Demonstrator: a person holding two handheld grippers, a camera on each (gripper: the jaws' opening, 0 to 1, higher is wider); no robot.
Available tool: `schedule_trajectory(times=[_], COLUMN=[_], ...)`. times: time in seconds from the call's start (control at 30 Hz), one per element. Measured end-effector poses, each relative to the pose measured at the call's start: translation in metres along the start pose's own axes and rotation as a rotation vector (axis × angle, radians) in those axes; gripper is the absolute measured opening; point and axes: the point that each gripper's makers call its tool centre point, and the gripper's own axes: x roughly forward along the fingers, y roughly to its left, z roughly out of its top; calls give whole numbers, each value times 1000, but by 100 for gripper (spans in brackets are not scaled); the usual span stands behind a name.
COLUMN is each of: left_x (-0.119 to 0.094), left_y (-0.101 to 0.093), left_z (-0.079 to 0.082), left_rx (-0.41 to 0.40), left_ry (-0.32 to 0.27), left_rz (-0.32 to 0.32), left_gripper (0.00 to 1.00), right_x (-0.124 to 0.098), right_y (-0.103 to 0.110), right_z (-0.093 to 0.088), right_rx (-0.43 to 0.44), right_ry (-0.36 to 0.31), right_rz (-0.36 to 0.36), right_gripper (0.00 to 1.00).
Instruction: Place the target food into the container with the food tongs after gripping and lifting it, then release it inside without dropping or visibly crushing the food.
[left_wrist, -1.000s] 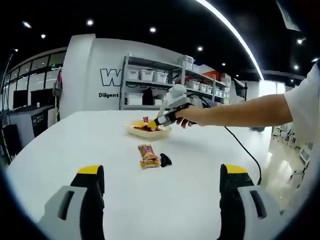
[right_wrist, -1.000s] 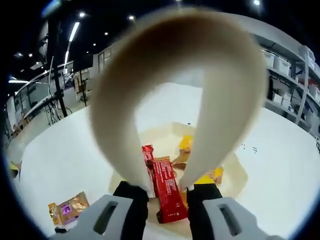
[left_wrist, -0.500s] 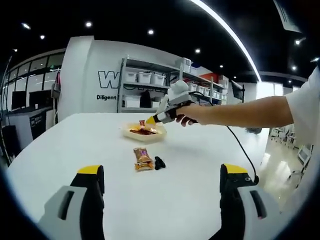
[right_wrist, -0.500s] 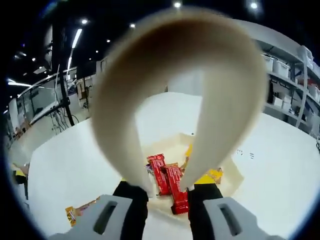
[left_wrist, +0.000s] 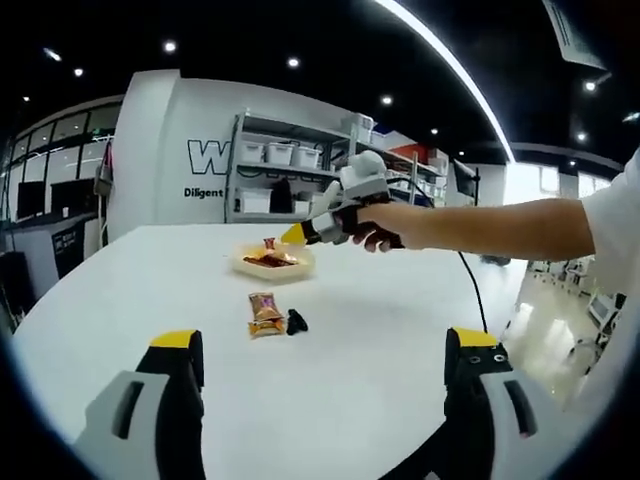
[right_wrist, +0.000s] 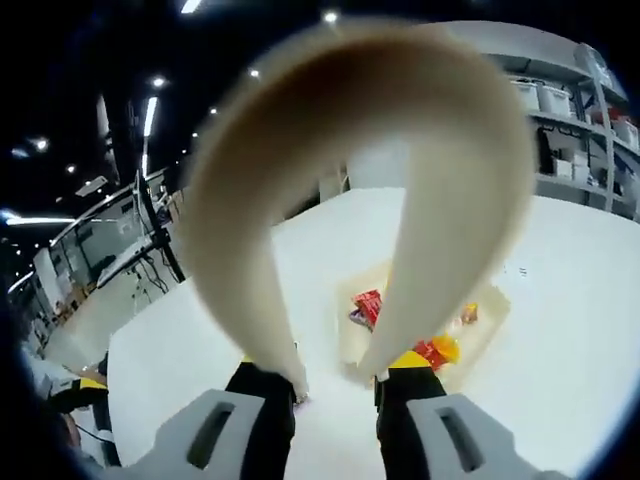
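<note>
A shallow cream container (left_wrist: 272, 266) holding red and yellow snack packets sits on the white table (left_wrist: 380, 330). A person's hand holds my right gripper (left_wrist: 300, 235) just above and to the right of it. In the right gripper view, my right gripper (right_wrist: 330, 400) is shut on the cream food tongs (right_wrist: 245, 270), whose looped arms arch over the container (right_wrist: 492, 303) and a red packet (right_wrist: 367, 303). I see nothing held between the tong arms. My left gripper (left_wrist: 325, 400) is open and low over the near table, with nothing between its fingers.
An orange-brown snack packet (left_wrist: 264, 312) lies on the table in front of the container, with a small black object (left_wrist: 296, 322) beside it. Shelving with white bins (left_wrist: 290, 180) stands beyond the table. A cable (left_wrist: 475, 295) trails off the right side.
My right gripper with the tongs has risen and drawn back from the container, which now looks smaller and further off. The left gripper view has shifted a little; the left jaws stay open.
</note>
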Motion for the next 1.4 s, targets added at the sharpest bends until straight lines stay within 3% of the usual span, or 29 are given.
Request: schedule_trajectory(times=[0.33, 0.6, 0.87, 1.4], left_x=[-6, -6, -9, -15], left_y=[-13, -21, -24, -23], left_z=[1, -5, -2, -3], left_rx=[53, 28, 38, 60], left_ry=[11, 17, 15, 31], left_rz=[-6, -32, -31, -15], left_gripper=[98, 98, 97, 97], right_x=[-20, -30, -24, -10], right_y=[12, 34, 48, 70], right_z=[-22, -48, -78, -100], right_rx=[24, 28, 20, -1], right_ry=[11, 45, 91, 109], right_rz=[11, 46, 63, 96], right_gripper=[25, 25, 25, 25])
